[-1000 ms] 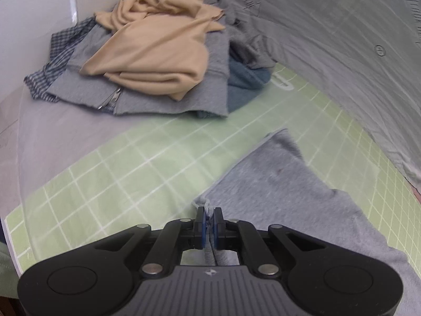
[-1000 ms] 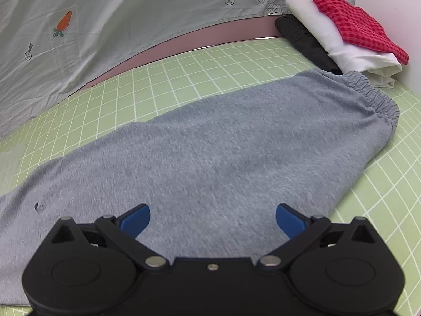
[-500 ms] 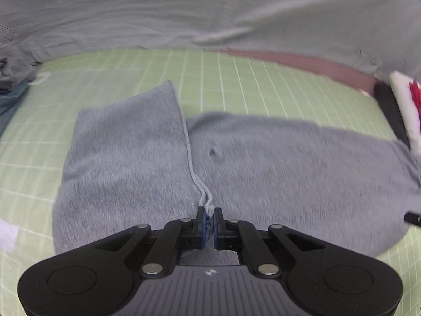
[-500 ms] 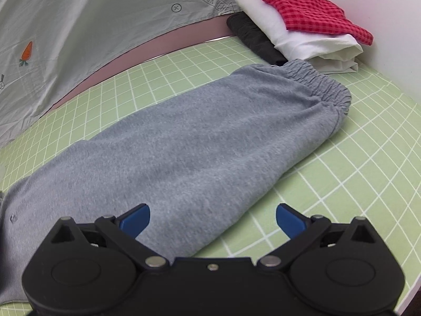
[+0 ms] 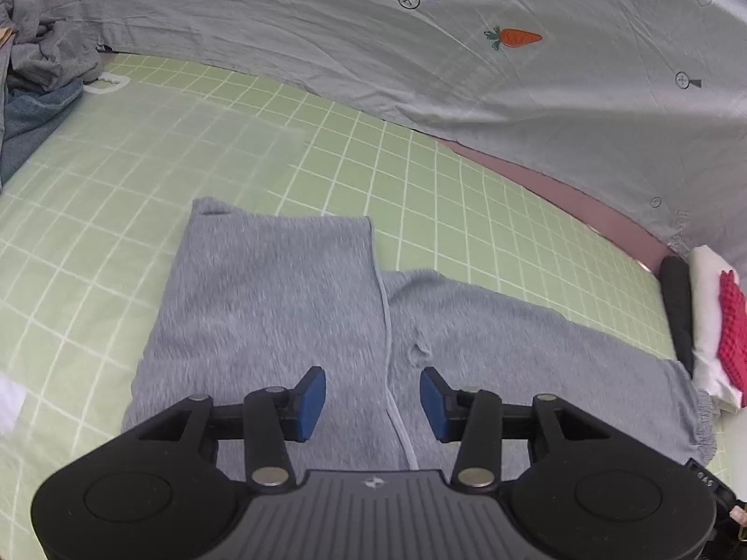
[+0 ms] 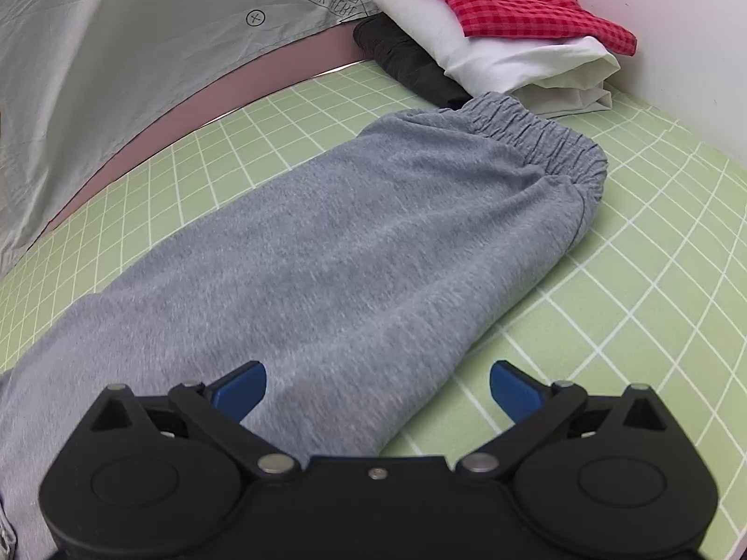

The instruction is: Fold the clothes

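Grey sweatpants [image 5: 289, 308] lie on the green grid mat [image 5: 327, 149], their left part folded over onto the rest. A white drawstring [image 5: 387, 340] runs along the fold's edge, down between the jaws of my left gripper [image 5: 372, 402]. Those jaws are opening; the blue pads stand apart and the cord lies loose between them. In the right wrist view the same sweatpants [image 6: 327, 252] stretch toward their elastic cuff [image 6: 537, 140]. My right gripper [image 6: 377, 389] hovers open over the near edge of the leg, with nothing pinched.
A stack of folded clothes, red checked [image 6: 504, 0] on white [image 6: 513, 60] on black [image 6: 411, 65], sits at the mat's far right corner by a white wall. A grey printed sheet [image 5: 420, 46] hangs behind. Unfolded garments [image 5: 37, 70] lie at the far left.
My left gripper carried the sweatpants' end across, folded it onto the rest, and has now let go as its jaws spread. The right gripper slid right along the leg, staying open.
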A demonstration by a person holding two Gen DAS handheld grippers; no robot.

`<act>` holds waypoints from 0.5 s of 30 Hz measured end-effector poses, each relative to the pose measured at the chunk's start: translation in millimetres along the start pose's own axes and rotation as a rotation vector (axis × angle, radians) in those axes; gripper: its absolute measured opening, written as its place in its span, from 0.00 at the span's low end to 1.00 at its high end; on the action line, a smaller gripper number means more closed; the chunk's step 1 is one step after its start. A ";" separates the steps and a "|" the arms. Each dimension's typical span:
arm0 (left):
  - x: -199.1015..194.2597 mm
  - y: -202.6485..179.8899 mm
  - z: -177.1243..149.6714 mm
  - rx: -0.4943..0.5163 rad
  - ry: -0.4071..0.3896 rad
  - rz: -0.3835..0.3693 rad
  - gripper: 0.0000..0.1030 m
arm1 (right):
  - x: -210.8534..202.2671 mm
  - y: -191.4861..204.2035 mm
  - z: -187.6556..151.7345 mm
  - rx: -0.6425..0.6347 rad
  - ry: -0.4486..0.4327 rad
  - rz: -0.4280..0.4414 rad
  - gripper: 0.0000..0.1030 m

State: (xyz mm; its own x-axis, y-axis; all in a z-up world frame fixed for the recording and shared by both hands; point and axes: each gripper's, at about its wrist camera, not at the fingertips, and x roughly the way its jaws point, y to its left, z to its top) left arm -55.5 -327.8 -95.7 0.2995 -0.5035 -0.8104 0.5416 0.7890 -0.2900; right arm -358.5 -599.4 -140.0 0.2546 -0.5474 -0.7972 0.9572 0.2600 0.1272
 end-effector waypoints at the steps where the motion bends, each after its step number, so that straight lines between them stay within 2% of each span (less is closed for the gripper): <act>1: 7.6 -4.9 2.5 0.027 0.007 0.024 0.46 | 2.4 1.5 3.2 -0.011 -0.001 -0.006 1.00; 2: 15.5 -9.4 4.8 0.053 0.017 0.040 0.47 | 3.6 2.4 5.9 -0.023 -0.004 -0.012 1.00; 4: 28.1 -17.4 5.9 0.098 0.041 0.058 0.56 | 5.8 3.1 10.2 -0.050 -0.011 -0.025 1.00; 6: 41.3 -24.3 5.1 0.144 0.057 0.079 0.61 | 8.8 1.3 13.5 -0.066 -0.014 -0.041 1.00; 10: 63.5 -27.8 0.5 0.210 0.093 0.178 0.61 | 17.7 -9.6 15.9 -0.045 0.004 -0.070 1.00; 12: 65.3 -21.5 -2.0 0.206 0.087 0.190 0.55 | 22.3 -14.1 16.5 -0.033 0.014 -0.084 1.00; 14: 60.1 -9.5 -3.1 0.168 0.060 0.183 0.42 | 25.9 -17.4 16.5 -0.024 0.023 -0.092 1.00; 15: 57.9 -3.2 -2.3 0.147 0.054 0.183 0.29 | 27.6 -18.9 16.3 -0.020 0.028 -0.095 1.00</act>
State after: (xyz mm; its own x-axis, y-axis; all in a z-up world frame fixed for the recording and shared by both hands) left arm -41.7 -358.7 -142.8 0.3628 -0.3340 -0.8700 0.5918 0.8037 -0.0618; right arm -367.3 -632.4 -154.8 0.1586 -0.5480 -0.8213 0.9739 0.2236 0.0388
